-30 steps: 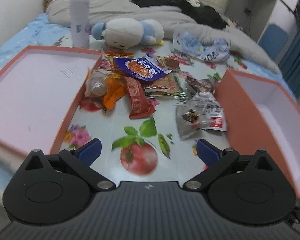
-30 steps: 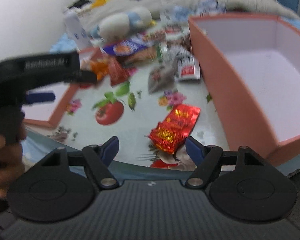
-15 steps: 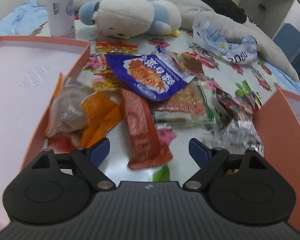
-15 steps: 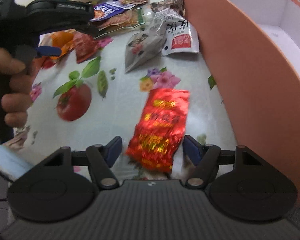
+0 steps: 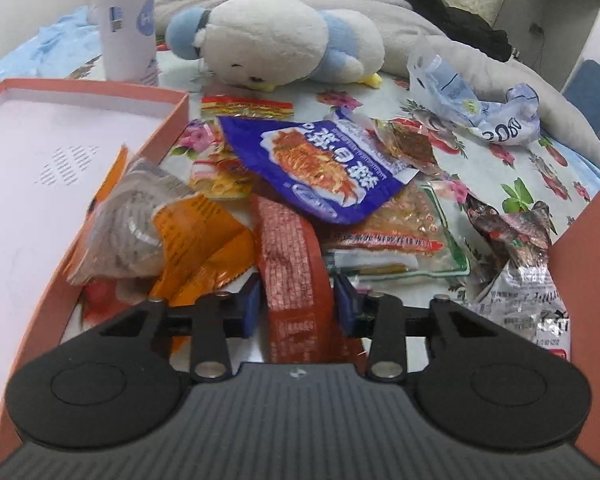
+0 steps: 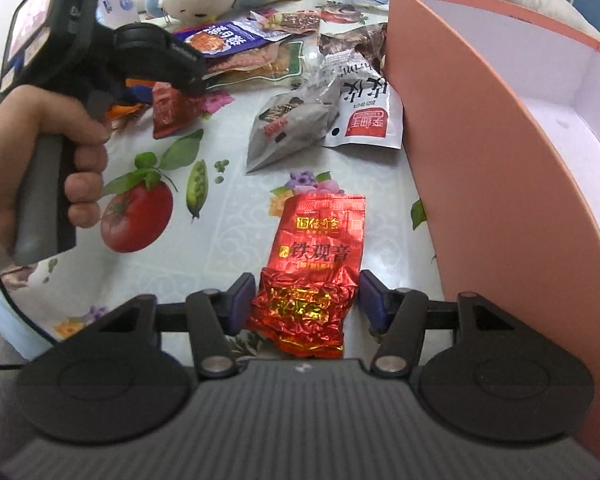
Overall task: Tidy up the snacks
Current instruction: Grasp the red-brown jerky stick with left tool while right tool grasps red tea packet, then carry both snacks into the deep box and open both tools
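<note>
Left hand (image 6: pixel 40 136) is wrapped round the grip of the left gripper (image 5: pixel 296 306), tongs angled steeply down into the snack pile. Its jaws are closing with the long brick-red packet (image 5: pixel 290 264) between them; the blue pads sit right at the packet's edges, but whether they press yet is hard to tell. To the left of these tongs, an orange wrapper (image 5: pixel 204 248) and a clear bag (image 5: pixel 128 224) lean against the shallow pink box (image 5: pixel 172 120). Ahead, a purple packet (image 5: pixel 320 168) lies over the heap, and beyond it a plush toy (image 5: pixel 276 36).

Right gripper (image 6: pixel 306 300) is tilted down too, jaws closing around the crinkled near end of the shiny red foil packet (image 6: pixel 320 248), a sliver of gap showing at each pad. The deep pink box (image 6: pixel 480 160) stands just right of these tongs. The hand holding them is out of view. The packet's near end is cut off by the gripper body.
</note>
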A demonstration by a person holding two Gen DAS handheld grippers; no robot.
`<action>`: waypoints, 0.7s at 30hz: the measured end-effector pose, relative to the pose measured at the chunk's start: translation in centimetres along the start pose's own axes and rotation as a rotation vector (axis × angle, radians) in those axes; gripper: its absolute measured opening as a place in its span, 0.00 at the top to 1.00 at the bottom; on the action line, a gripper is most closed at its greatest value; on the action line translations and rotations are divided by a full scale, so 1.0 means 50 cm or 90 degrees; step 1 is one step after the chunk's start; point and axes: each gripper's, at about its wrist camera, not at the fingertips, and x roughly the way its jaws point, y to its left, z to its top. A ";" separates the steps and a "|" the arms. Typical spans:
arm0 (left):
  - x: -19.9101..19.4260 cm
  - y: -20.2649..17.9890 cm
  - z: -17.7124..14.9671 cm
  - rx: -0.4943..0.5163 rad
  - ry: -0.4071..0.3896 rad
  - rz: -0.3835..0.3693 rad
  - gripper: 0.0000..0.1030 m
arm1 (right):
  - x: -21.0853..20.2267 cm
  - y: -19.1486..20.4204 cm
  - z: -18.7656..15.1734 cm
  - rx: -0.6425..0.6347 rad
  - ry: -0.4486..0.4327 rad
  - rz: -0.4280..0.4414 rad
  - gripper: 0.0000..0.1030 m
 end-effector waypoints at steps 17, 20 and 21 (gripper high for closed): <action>-0.284 -0.009 -0.155 0.004 -0.006 -0.046 0.66 | -0.110 -0.020 -0.043 0.026 -0.042 0.063 0.43; -0.345 -0.013 -0.179 0.000 -0.010 -0.055 0.66 | -0.146 -0.018 -0.045 0.040 -0.060 0.074 0.43; -0.365 -0.016 -0.185 -0.001 -0.012 -0.056 0.66 | -0.163 -0.015 -0.048 0.039 -0.068 0.074 0.43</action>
